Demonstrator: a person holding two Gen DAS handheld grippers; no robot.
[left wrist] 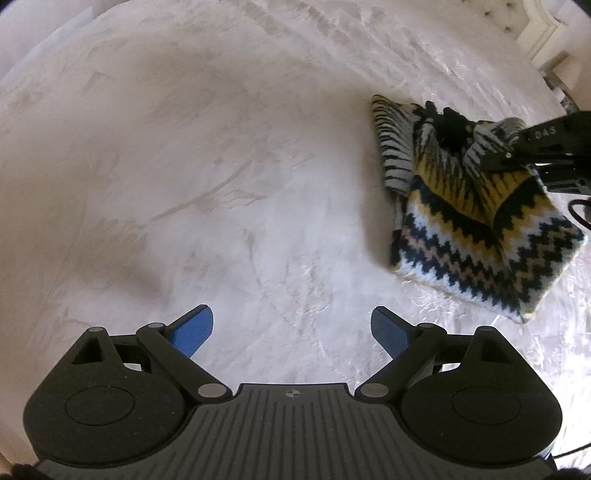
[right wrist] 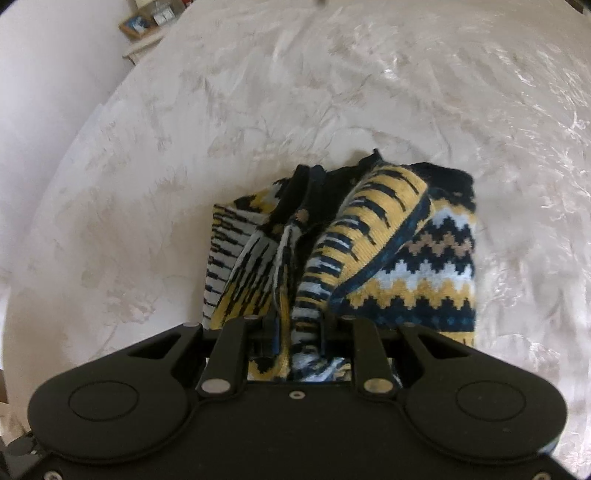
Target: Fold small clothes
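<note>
A small knitted sweater (left wrist: 480,236) with navy, yellow, white and tan zigzag stripes lies partly folded on the pale bedspread (left wrist: 184,166), at the right of the left wrist view. My right gripper (left wrist: 513,157) comes in from the right edge there and is shut on a bunched fold of the sweater, lifting it. In the right wrist view the sweater (right wrist: 424,258) fills the middle, and my right gripper (right wrist: 295,332) pinches striped knit between its hidden pads. My left gripper (left wrist: 291,328) stands open over bare bedspread, well to the left of the sweater, with nothing between its blue pads (left wrist: 194,330).
The shiny cream bedspread (right wrist: 332,92) is wrinkled around the garment. A tufted headboard and white furniture (left wrist: 543,33) show at the far right corner. A small framed item (right wrist: 138,24) stands on a ledge beyond the bed's edge.
</note>
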